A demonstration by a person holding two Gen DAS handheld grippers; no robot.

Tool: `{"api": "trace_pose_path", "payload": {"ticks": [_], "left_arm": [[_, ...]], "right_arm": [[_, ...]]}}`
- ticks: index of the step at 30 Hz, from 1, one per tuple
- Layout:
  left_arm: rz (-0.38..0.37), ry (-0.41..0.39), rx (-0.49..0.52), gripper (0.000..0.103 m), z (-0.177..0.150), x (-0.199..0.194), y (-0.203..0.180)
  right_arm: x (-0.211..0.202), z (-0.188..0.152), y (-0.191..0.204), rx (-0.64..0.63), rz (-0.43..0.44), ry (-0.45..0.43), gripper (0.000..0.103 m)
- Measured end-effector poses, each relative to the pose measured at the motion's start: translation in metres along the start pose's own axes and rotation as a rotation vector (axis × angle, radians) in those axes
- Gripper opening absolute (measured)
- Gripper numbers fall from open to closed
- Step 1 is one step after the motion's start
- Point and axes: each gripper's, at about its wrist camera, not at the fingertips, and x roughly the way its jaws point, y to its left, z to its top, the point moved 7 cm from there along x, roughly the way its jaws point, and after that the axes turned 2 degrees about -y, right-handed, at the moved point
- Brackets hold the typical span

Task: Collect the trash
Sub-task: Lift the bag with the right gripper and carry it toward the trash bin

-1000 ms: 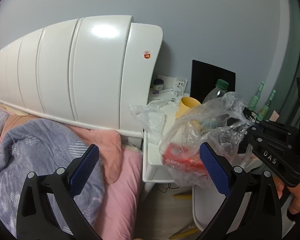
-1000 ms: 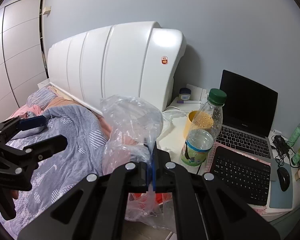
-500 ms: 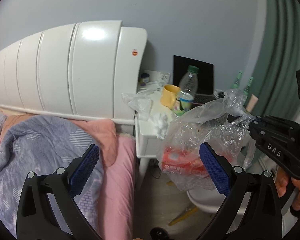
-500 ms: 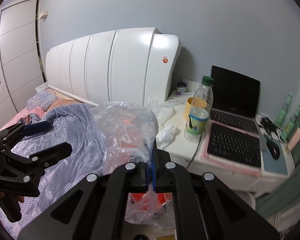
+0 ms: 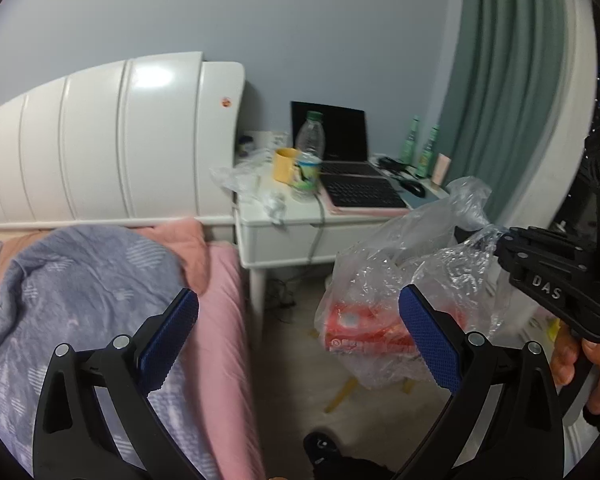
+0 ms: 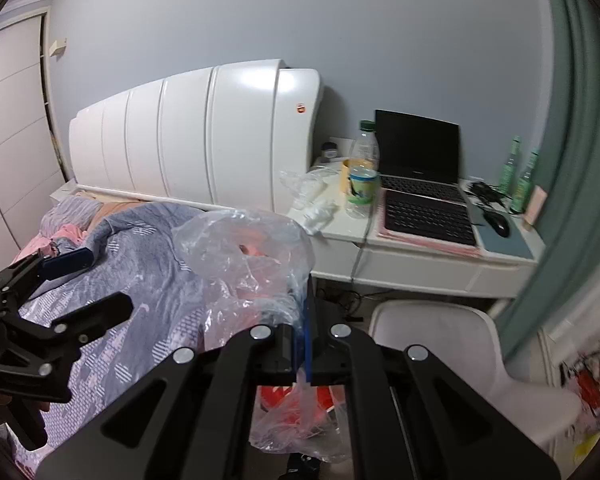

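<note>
**Trash bag held by right gripper; loose waste on table**

The right gripper (image 6: 302, 344) has its jaws clamped together on a gathered fold of the clear plastic bag (image 6: 256, 264). The bag hangs below and in front of the jaws, above the floor, beside the bed (image 5: 100, 292). A red packet (image 5: 364, 328) lies in the bottom of the bag. The left gripper (image 5: 300, 340) holds nothing; its jaws stand wide apart, with the blue pads (image 5: 168, 332) facing each other.

Handling, as judged: the bag is thin, soft film. It is light, it sways, and it will likely slip or tear if the load hangs from a single layer. Take hold at the bunched rim, where several layers stack. To load the bag, the free rim opposite the clamp probably needs to be spread.

Further away, the white table (image 6: 420, 256) stands between the bed headboard (image 6: 220, 136) and the curtain (image 5: 512, 80). Near its headboard end lie crumpled clear film (image 6: 304, 184) and a white tissue wad (image 6: 320, 214); both are likely trash, soft and nearly weightless, best pinched at the centre of the crumple. Just beside them stand a plastic bottle (image 6: 362, 168) and a yellow mug (image 5: 285, 165). The bottle looks nearly empty, so it is light, smooth and easy to tip; take it at mid-body. Behind these are a laptop (image 6: 420, 160), a keyboard (image 6: 428, 216) and a mouse (image 6: 497, 224).
</note>
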Motion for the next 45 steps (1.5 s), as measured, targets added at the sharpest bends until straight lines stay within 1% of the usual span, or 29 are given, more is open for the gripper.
{"api": "trace_pose_path", "payload": {"ticks": [3, 8, 13, 18, 19, 20, 21, 22, 25, 26, 29, 31, 34, 37, 38, 40, 42, 45], "left_arm": [[-0.041, 0.012, 0.012, 0.097, -0.011, -0.007, -0.019], [-0.112, 0.03, 0.069, 0.097, -0.027, -0.011, -0.059], [-0.172, 0.06, 0.114, 0.097, -0.043, -0.009, -0.097], [-0.264, 0.102, 0.188, 0.097, -0.069, -0.011, -0.151], [-0.272, 0.104, 0.204, 0.097, -0.074, -0.011, -0.16], [-0.251, 0.08, 0.232, 0.097, -0.079, -0.014, -0.173], [-0.246, 0.068, 0.245, 0.097, -0.082, -0.015, -0.18], [-0.257, 0.064, 0.255, 0.097, -0.086, -0.017, -0.189], [-0.316, 0.088, 0.266, 0.097, -0.104, -0.024, -0.224], [-0.343, 0.1, 0.288, 0.097, -0.114, -0.027, -0.242], [-0.388, 0.116, 0.325, 0.097, -0.134, -0.039, -0.278], [-0.417, 0.138, 0.325, 0.097, -0.151, -0.049, -0.3], [-0.449, 0.17, 0.355, 0.097, -0.187, -0.071, -0.342], [-0.48, 0.19, 0.382, 0.097, -0.214, -0.09, -0.371], [-0.491, 0.195, 0.397, 0.097, -0.227, -0.099, -0.383], [-0.505, 0.197, 0.407, 0.097, -0.239, -0.11, -0.397], [-0.52, 0.2, 0.424, 0.097, -0.254, -0.124, -0.411], [-0.532, 0.222, 0.449, 0.097, -0.272, -0.137, -0.422]], "right_arm": [[-0.016, -0.015, -0.005, 0.013, -0.021, 0.012, 0.004], [-0.04, -0.041, -0.019, 0.047, -0.074, 0.016, 0.004], [-0.068, -0.07, -0.046, 0.116, -0.142, 0.017, 0.004], [-0.101, -0.109, -0.078, 0.202, -0.225, 0.034, 0.004], [-0.108, -0.118, -0.083, 0.218, -0.24, 0.039, 0.004], [-0.116, -0.128, -0.09, 0.233, -0.257, 0.045, 0.004], [-0.123, -0.136, -0.095, 0.245, -0.271, 0.05, 0.004], [-0.133, -0.148, -0.102, 0.263, -0.289, 0.058, 0.004], [-0.158, -0.175, -0.117, 0.298, -0.331, 0.068, 0.004], [-0.17, -0.185, -0.124, 0.316, -0.347, 0.071, 0.004], [-0.205, -0.217, -0.141, 0.355, -0.386, 0.08, 0.004], [-0.23, -0.244, -0.153, 0.375, -0.41, 0.093, 0.004], [-0.261, -0.274, -0.166, 0.391, -0.434, 0.118, 0.004], [-0.297, -0.309, -0.174, 0.405, -0.457, 0.145, 0.004], [-0.304, -0.316, -0.175, 0.412, -0.458, 0.15, 0.004], [-0.321, -0.335, -0.177, 0.43, -0.462, 0.168, 0.004], [-0.33, -0.347, -0.177, 0.443, -0.466, 0.181, 0.004], [-0.339, -0.365, -0.172, 0.47, -0.464, 0.201, 0.004]]}}
